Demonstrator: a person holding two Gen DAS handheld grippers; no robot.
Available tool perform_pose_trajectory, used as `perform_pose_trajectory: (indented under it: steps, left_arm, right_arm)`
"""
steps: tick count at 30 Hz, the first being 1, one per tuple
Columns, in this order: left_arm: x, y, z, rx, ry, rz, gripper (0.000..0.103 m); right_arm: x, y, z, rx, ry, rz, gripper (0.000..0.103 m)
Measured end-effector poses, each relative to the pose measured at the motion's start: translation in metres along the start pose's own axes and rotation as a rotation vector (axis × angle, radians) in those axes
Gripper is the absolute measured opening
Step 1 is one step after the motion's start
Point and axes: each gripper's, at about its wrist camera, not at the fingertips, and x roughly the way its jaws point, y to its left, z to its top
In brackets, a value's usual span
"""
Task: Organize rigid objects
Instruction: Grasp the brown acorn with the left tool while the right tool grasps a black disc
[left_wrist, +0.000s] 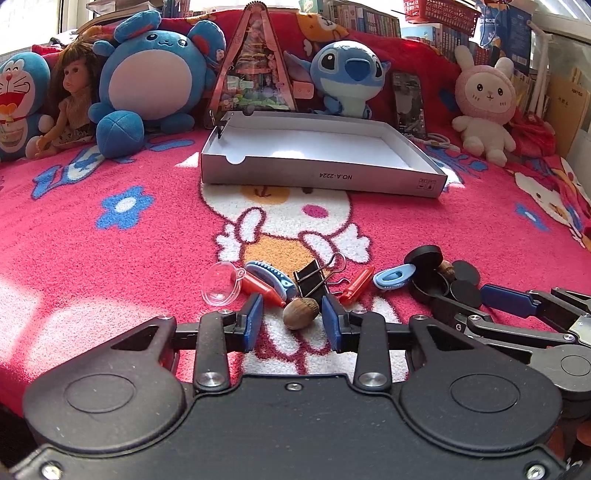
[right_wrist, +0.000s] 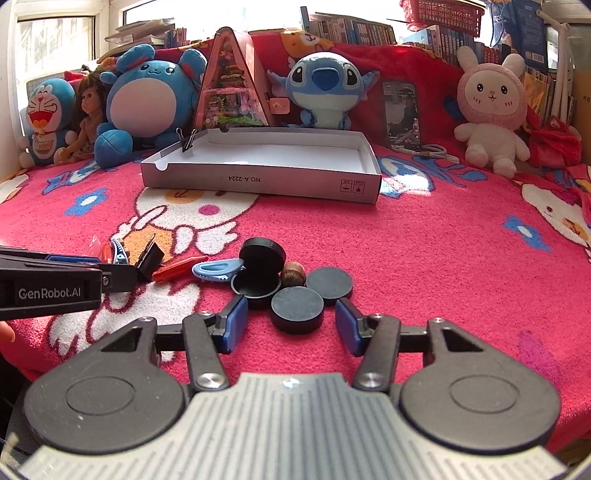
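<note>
Small objects lie in a heap on the red blanket. My left gripper (left_wrist: 291, 306) is open around a brown nut (left_wrist: 301, 313), which sits close to the right pad with a gap at the left pad. Just beyond it lie a clear capsule half (left_wrist: 219, 282), a black binder clip (left_wrist: 312, 278) and red caps (left_wrist: 356, 285). My right gripper (right_wrist: 291, 302) is open, straddling a black disc (right_wrist: 297, 310) with room on both sides. Behind the disc are an open black round case (right_wrist: 258, 269), a second nut (right_wrist: 293, 275) and another disc (right_wrist: 328, 282). The shallow grey box (left_wrist: 321, 177) stands farther back.
A small binder clip (right_wrist: 186, 140) is clipped on the box's left rim. Plush toys (left_wrist: 155, 74), a doll (left_wrist: 72, 99), a triangular display case (left_wrist: 255, 66) and a phone (left_wrist: 408, 103) line the back. A blue oval piece (right_wrist: 218, 269) lies beside the case.
</note>
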Motion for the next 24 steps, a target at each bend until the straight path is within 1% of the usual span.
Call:
perform_pose_trajectory:
  steps: [4, 5, 7, 16, 24]
  left_arm:
    - [0.003, 0.001, 0.001, -0.004, -0.001, -0.007, 0.021]
    - [0.003, 0.001, 0.002, -0.005, -0.001, -0.009, 0.02]
    - [0.002, 0.001, 0.003, -0.005, -0.004, -0.012, 0.02]
    - [-0.007, 0.0, 0.007, -0.005, -0.026, -0.027, 0.019]
    - [-0.008, 0.004, 0.011, -0.024, -0.024, -0.033, 0.019]
  right_arm:
    - [0.001, 0.0, 0.002, 0.006, 0.009, -0.011, 0.044]
    - [0.002, -0.001, 0.003, 0.01, 0.011, -0.011, 0.04]
    - [0.001, -0.002, 0.004, 0.019, 0.013, -0.012, 0.038]
    - [-0.001, -0.005, 0.008, 0.046, 0.031, -0.007, 0.037]
    - [0.0, -0.004, 0.012, 0.049, 0.062, -0.036, 0.037]
